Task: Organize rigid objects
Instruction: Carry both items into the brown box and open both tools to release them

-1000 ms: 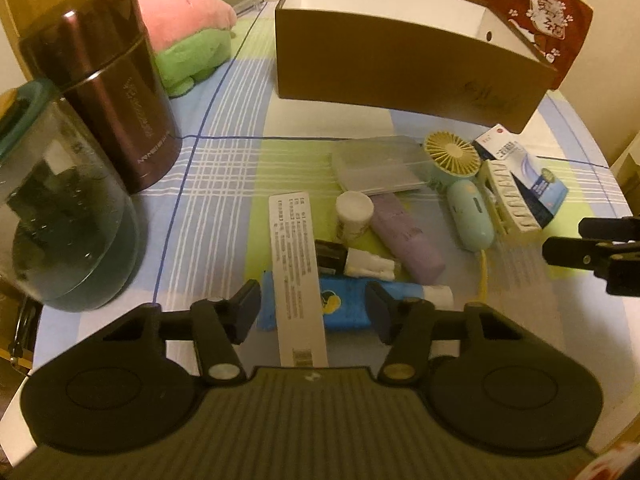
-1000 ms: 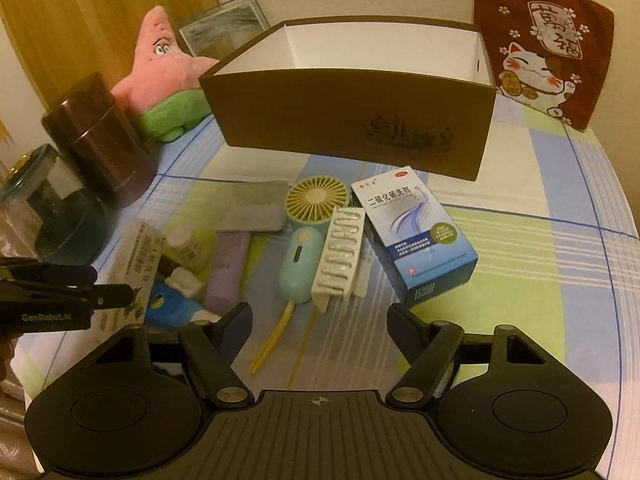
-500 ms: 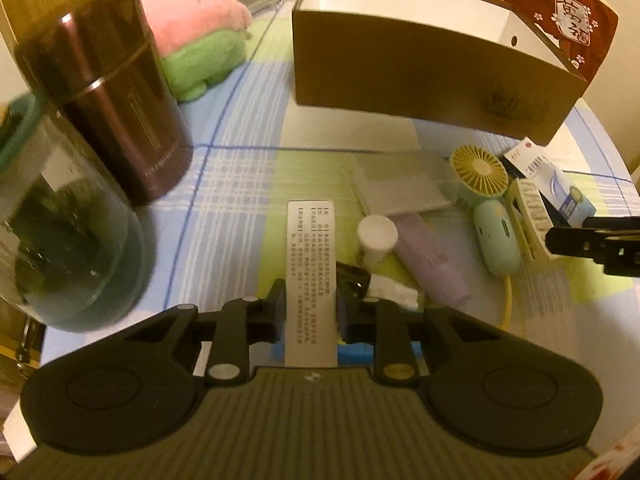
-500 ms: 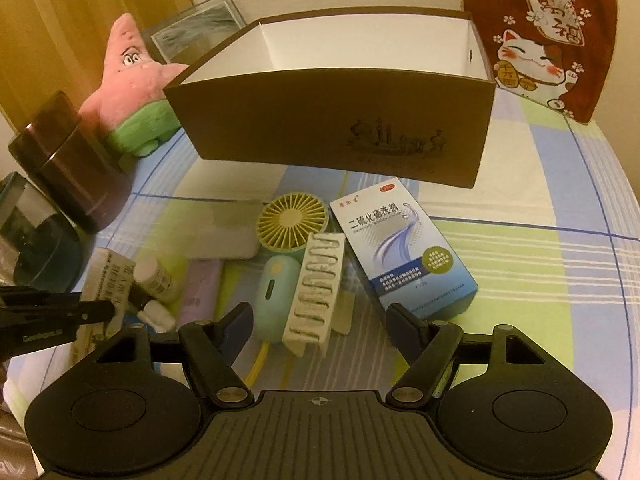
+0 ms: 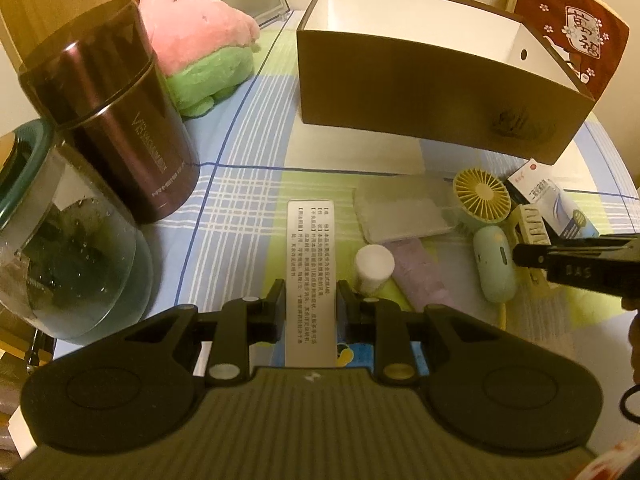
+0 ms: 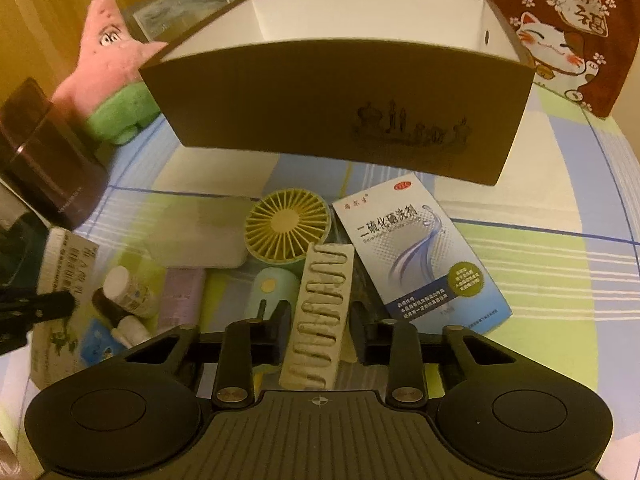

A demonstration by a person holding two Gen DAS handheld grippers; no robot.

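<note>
Two claws are each clenched on one item so both can go to the box together, I judge. My left claw (image 5: 311, 300) pinches the long white printed carton (image 5: 310, 264) by its narrow sides, near the front of the clutter. My right claw (image 6: 319, 320) grips the pale ribbed plastic strip (image 6: 320, 312), which leans against the blue-and-white medicine box (image 6: 420, 256) and the yellow handheld fan (image 6: 287, 230). On the far side of the checked tabletop (image 6: 560, 280), the brown cardboard box with white lining (image 6: 340, 120) shows only bare white walls; its floor is hidden.
</note>
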